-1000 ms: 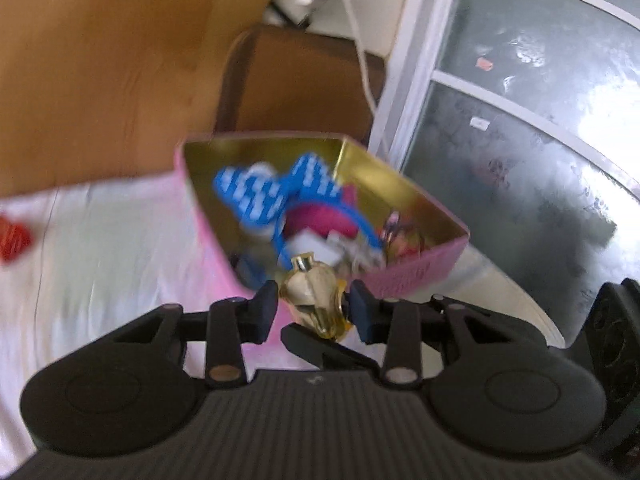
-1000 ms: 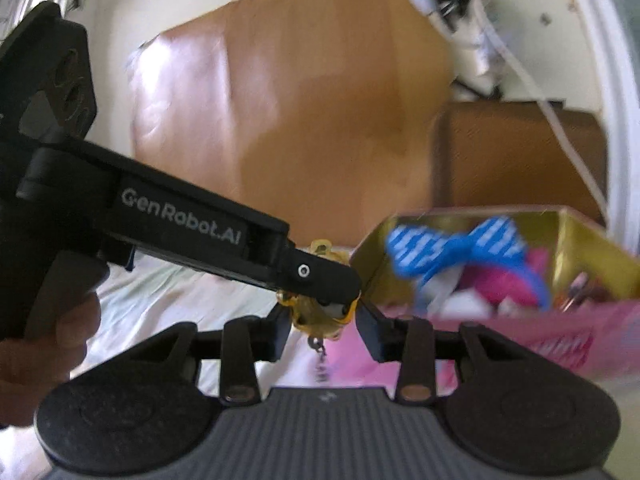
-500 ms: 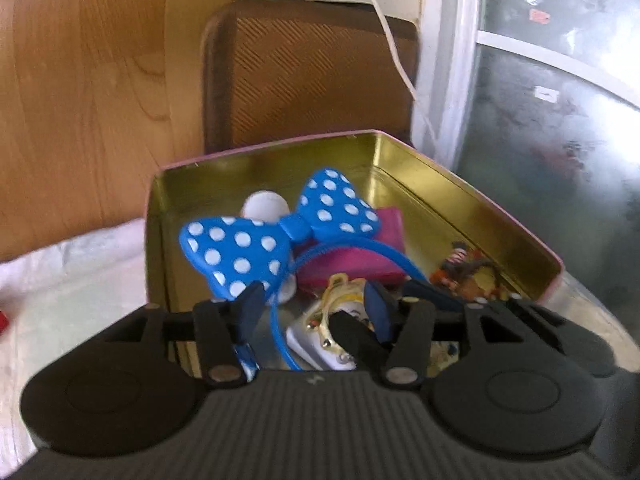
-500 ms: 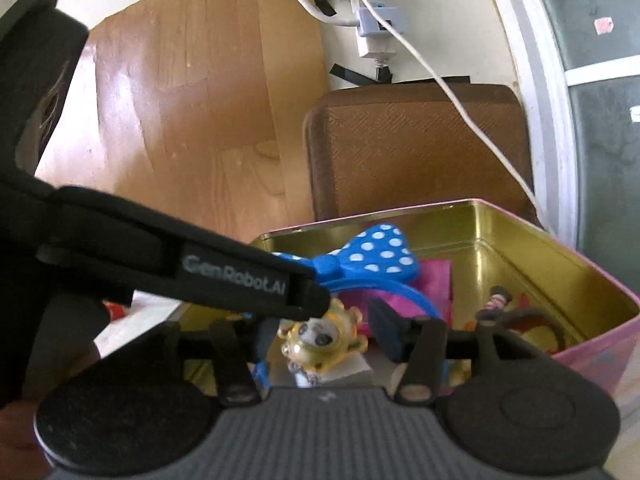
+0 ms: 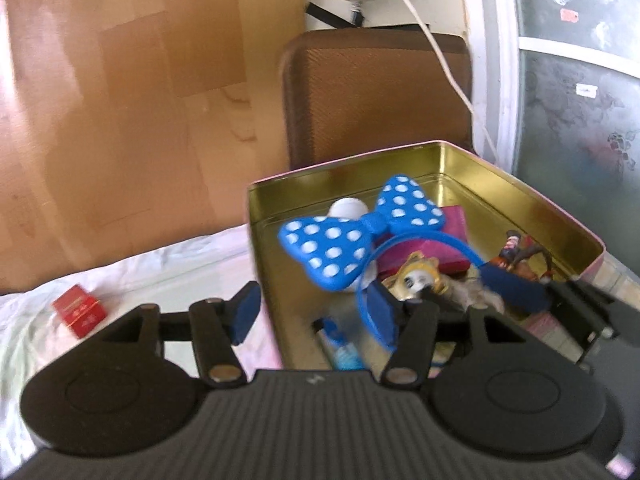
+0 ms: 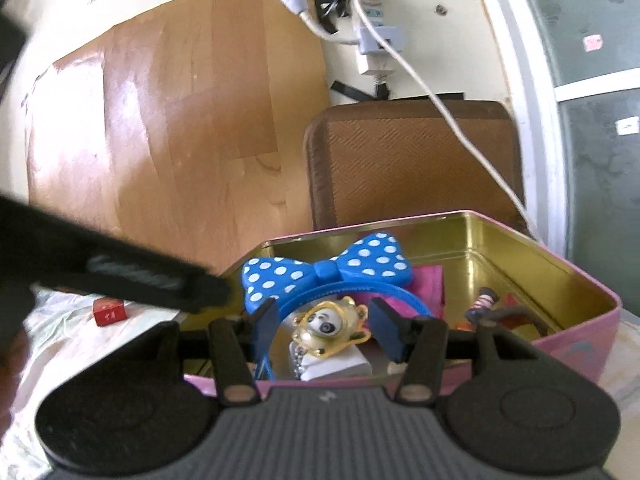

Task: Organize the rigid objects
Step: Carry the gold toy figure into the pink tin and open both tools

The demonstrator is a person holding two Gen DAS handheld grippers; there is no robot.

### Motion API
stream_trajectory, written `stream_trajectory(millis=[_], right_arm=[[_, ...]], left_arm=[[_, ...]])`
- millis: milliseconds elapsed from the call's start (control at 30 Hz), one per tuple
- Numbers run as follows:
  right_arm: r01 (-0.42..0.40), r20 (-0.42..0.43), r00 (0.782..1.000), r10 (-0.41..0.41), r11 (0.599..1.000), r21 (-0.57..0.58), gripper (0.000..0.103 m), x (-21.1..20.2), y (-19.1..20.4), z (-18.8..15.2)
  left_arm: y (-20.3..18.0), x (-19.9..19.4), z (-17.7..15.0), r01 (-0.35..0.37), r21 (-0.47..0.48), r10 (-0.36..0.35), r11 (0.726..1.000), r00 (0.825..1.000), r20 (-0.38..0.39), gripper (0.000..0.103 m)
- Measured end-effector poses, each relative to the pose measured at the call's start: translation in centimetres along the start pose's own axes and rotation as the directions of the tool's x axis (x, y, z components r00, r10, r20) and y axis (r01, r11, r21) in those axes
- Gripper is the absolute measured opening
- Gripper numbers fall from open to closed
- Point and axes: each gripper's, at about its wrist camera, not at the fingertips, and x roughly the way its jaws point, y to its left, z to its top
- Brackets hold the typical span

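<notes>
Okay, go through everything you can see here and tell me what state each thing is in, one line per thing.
Left gripper: open, holding nothing.
Right gripper: open, holding nothing.
Pink tin box with gold inside: lid off, holding several items.
Blue polka-dot bow headband: lying in the tin.
Yellow translucent panda charm: released, resting in the tin.
Small red box: outside the tin, on the white cloth.

Left gripper [image 5: 314,312] is hovering at the near left corner of the pink tin [image 5: 552,216], fingers spread wide with nothing between them. One finger is sitting outside the tin wall, the other inside. Blue polka-dot bow headband [image 5: 360,232] is lying in the tin, yellow panda charm [image 5: 416,280] just right of it. Red box [image 5: 79,311] is resting on white cloth [image 5: 168,268], far left.
</notes>
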Motion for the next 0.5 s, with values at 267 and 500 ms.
stream_trajectory(millis=[267,500], right_arm=[[0.022,0.001,1.0,-0.022,0.992,0.121,0.05,-3.4,-1.6,-0.3],[-0.032,0.005,0.999,0.031,0.983,0.182,0.05,-5.7,-1.0,0.8]], left_arm=[[2.1,-2.6,-2.2,-0.018,-0.04,0.018,0.999,1.0,0.001,0.063],[3.4,-3.9,-4.1,-0.029,-0.057,0.028,0.998,1.0,-0.007,0.063]])
